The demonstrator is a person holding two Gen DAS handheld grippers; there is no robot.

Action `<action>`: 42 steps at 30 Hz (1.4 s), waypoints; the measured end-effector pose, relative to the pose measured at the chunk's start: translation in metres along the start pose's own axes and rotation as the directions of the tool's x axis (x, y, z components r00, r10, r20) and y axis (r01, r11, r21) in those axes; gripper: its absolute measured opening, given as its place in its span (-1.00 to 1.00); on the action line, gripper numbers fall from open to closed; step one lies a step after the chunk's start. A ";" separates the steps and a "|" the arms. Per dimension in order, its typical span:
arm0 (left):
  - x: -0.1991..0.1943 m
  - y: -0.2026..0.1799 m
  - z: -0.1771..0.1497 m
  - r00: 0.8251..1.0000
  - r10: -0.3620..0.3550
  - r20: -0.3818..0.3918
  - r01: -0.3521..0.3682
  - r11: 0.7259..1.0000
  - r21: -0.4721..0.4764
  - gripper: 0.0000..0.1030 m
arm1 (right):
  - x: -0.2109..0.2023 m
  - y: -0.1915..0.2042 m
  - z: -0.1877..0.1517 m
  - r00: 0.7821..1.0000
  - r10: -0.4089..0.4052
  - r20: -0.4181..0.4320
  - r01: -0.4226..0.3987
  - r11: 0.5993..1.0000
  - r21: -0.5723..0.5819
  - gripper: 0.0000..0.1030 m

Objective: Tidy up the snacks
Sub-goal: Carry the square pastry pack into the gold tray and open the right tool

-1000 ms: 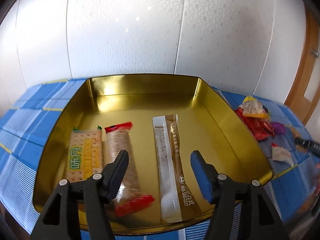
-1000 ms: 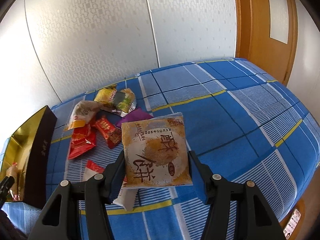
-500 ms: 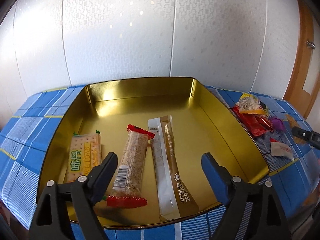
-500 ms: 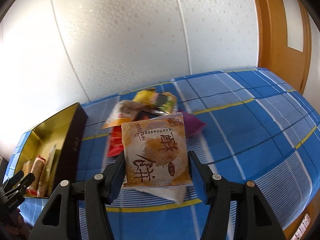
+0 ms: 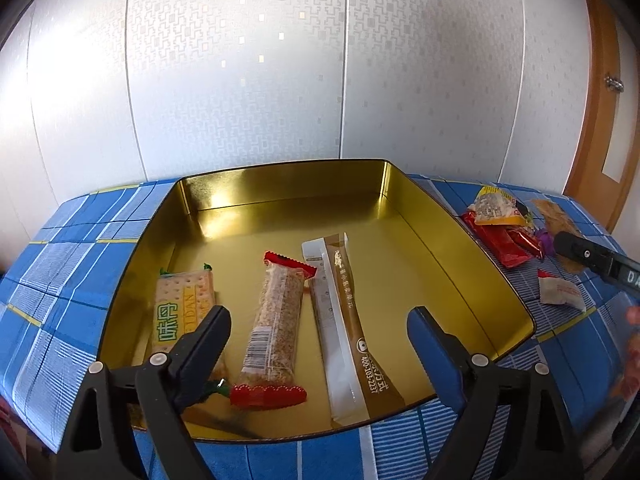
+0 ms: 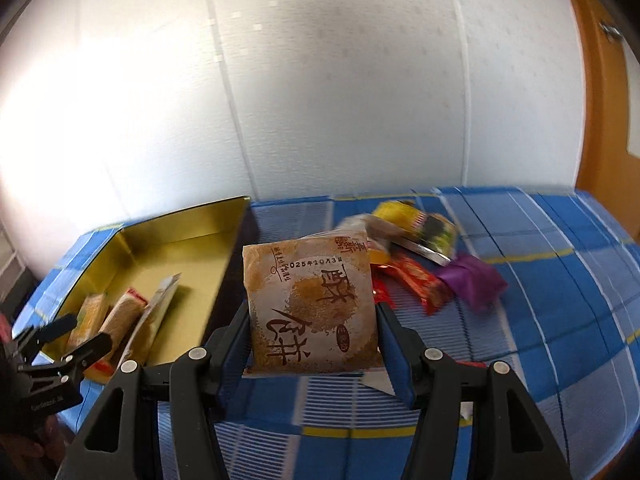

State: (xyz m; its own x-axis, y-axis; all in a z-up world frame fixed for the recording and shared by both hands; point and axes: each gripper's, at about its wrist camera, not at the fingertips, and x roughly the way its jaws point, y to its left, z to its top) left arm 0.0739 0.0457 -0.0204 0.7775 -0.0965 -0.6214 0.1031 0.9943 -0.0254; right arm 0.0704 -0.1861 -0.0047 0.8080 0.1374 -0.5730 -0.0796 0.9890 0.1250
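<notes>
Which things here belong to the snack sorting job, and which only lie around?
Job:
- gold tin
- pastry packet in right gripper
- loose snacks
- left gripper, open

Lying about:
- checked blue cloth
- wooden door

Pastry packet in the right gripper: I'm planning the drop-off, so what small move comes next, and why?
Probably carry it left over the gold tin: the right gripper is shut on the pastry packet, which hangs above the blue cloth, and bare floor shows beside the coffee stick.
</notes>
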 end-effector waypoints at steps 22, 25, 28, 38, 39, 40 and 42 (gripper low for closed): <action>-0.018 0.031 -0.006 0.999 0.030 0.017 -0.029 0.998 -0.055 0.81 | 0.023 0.096 -0.005 0.986 0.153 -0.072 -0.162 0.976 -0.144 0.17; -0.020 0.036 -0.006 0.999 0.037 0.017 -0.036 0.997 -0.061 0.81 | 0.028 0.107 -0.006 0.984 0.159 -0.082 -0.171 0.972 -0.163 0.17; -0.021 0.041 -0.007 0.999 0.041 0.014 -0.040 0.997 -0.070 0.82 | 0.034 0.114 -0.008 0.981 0.165 -0.104 -0.181 0.969 -0.170 0.17; -0.021 0.052 -0.010 0.998 0.055 -0.002 -0.055 0.994 -0.096 0.82 | 0.061 0.122 -0.010 0.974 0.143 -0.176 -0.170 0.974 -0.148 0.17; -0.021 0.053 -0.011 0.998 0.055 -0.002 -0.055 0.994 -0.096 0.82 | 0.063 0.122 -0.010 0.973 0.143 -0.181 -0.170 0.975 -0.143 0.17; -0.022 0.053 -0.011 0.998 0.057 -0.002 -0.056 0.994 -0.097 0.82 | 0.064 0.123 -0.010 0.973 0.144 -0.182 -0.171 0.975 -0.141 0.17; -0.025 0.055 -0.011 0.998 0.065 0.009 -0.064 0.993 -0.100 0.82 | 0.066 0.123 -0.008 0.972 0.144 -0.188 -0.171 0.976 -0.136 0.17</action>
State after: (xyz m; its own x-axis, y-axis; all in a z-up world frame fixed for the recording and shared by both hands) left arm 0.0536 0.1035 -0.0154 0.7880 -0.0323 -0.6148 -0.0088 0.9979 -0.0637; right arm 0.1090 -0.0549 -0.0340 0.6641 0.2865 -0.6906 -0.2955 0.9490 0.1095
